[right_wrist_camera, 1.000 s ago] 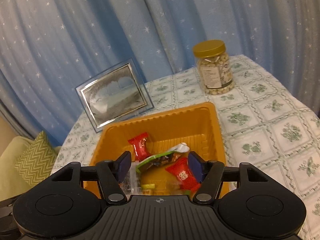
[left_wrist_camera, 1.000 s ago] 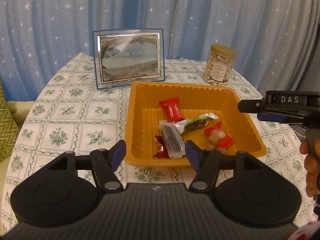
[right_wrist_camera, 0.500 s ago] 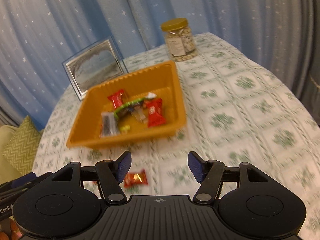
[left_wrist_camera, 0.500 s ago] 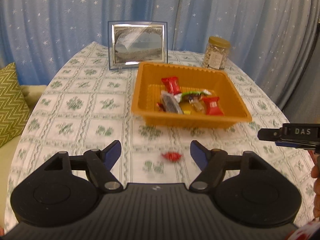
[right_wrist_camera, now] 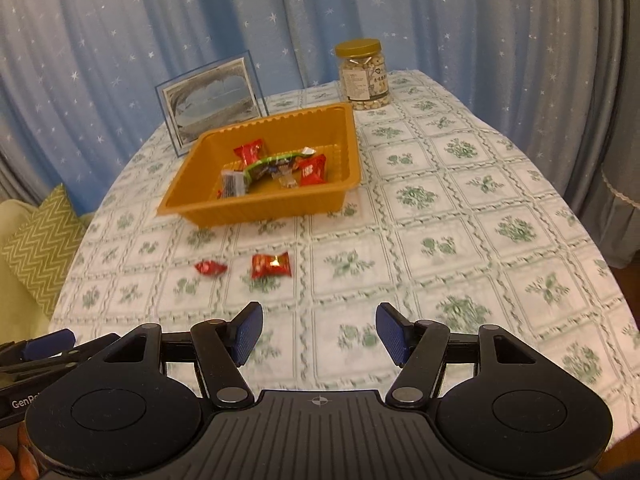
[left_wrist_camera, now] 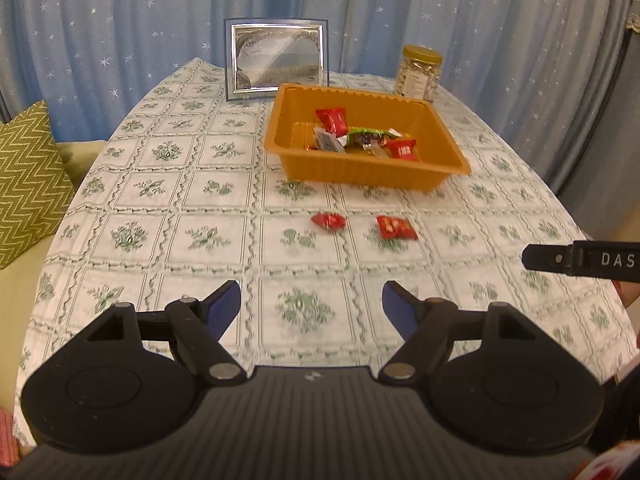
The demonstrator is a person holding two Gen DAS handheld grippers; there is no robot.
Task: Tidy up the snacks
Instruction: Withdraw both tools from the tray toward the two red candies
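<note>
Both grippers have pulled far back from the tray (left_wrist_camera: 362, 172) since a second ago. Back then they were right over it, and now a wide stretch of table lies between. Two red snacks that were out of sight before now show on the cloth in front of the tray: a small twisted candy (left_wrist_camera: 328, 221) and, just beside it, a flat red packet (left_wrist_camera: 396, 227).

The left gripper (left_wrist_camera: 311, 306) is wide open with nothing in it. The right gripper (right_wrist_camera: 319, 333) is wide open too, and holds nothing. Both hang over the near part of the table.

The table (left_wrist_camera: 200, 200) is rounded and has a white cloth with green flower squares on it. Blue curtains (left_wrist_camera: 120, 40) with little white stars hang behind. A green zigzag pillow (left_wrist_camera: 28, 176) sits at the left.

The tray is orange plastic, square, with ridged walls. Inside are more snacks (left_wrist_camera: 360, 136) in shiny wrappers, red, green and clear, all piled close. Behind the tray stands a picture frame (left_wrist_camera: 277, 60) with a silvery edge. Near the far right corner of the tray is a clear jar (left_wrist_camera: 419, 73) with a gold lid, full of pale round bits.
</note>
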